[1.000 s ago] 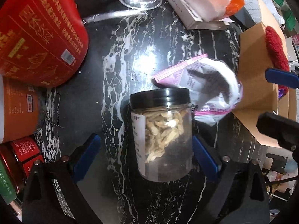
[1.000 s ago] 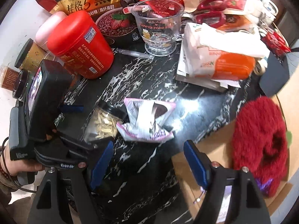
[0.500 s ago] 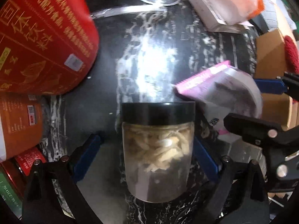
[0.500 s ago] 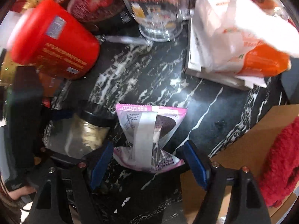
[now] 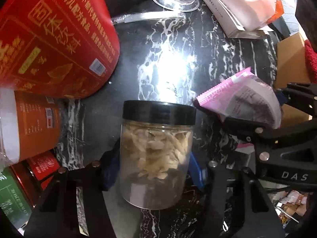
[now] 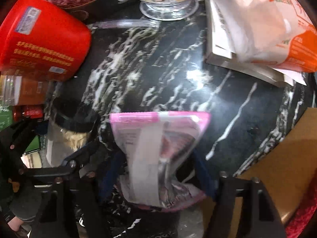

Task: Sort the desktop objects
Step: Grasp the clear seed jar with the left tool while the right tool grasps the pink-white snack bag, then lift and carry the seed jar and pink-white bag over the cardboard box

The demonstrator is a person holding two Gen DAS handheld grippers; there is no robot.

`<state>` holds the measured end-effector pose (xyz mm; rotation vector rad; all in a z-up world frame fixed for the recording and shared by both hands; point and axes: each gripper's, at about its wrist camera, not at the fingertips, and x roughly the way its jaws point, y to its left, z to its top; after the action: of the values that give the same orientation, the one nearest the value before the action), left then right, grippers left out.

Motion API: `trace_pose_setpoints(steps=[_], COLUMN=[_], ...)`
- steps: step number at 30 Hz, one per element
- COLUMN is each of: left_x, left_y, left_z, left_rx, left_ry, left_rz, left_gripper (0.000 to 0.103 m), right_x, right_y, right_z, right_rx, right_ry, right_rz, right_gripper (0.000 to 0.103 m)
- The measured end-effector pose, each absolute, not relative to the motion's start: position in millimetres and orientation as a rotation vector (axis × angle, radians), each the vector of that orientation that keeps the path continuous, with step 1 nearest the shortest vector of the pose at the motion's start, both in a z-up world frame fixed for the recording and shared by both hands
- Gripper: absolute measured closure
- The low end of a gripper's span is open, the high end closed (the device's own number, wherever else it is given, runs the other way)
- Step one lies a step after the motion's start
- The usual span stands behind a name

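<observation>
Two tools work side by side on the black marbled table. On the left tool, the blue pads sit against both sides of a clear jar with a black lid, and its jaws are closing on it; the jar holds pale dried slices and stands between the fingers. On the right tool, the jaws are also closing, with a pink and white snack packet between its blue pads, which pinch the packet in at its waist. Jar and packet lie just beside each other, the packet to the jar's right. Beyond them, a red canister lies tilted on the left with an orange-labelled jar under it. A glass cup stands at the far edge. White and orange bags lie far right, and brown cardboard sits near right.
</observation>
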<state>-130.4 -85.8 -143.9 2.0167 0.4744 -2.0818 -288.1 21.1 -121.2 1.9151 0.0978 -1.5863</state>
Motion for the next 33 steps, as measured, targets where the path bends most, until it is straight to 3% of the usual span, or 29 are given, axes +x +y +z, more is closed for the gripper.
trace_pose_setpoints(steps=[9,33], left_x=[-109,-78], left_y=[-86,-79], left_z=[-125,-65], left_rx=[1.986,1.972], left_ry=[0.449,0.351], left_rz=[-2.082,-2.170], left_gripper=[0.046,0.046], right_x=[-272,-217], right_y=[30,48], right_z=[-103,-45], right_rx=[1.820,1.750], right_ry=[0.138,-0.018], right_rz=[-1.641,-1.719], right_gripper=[0.051,0.052])
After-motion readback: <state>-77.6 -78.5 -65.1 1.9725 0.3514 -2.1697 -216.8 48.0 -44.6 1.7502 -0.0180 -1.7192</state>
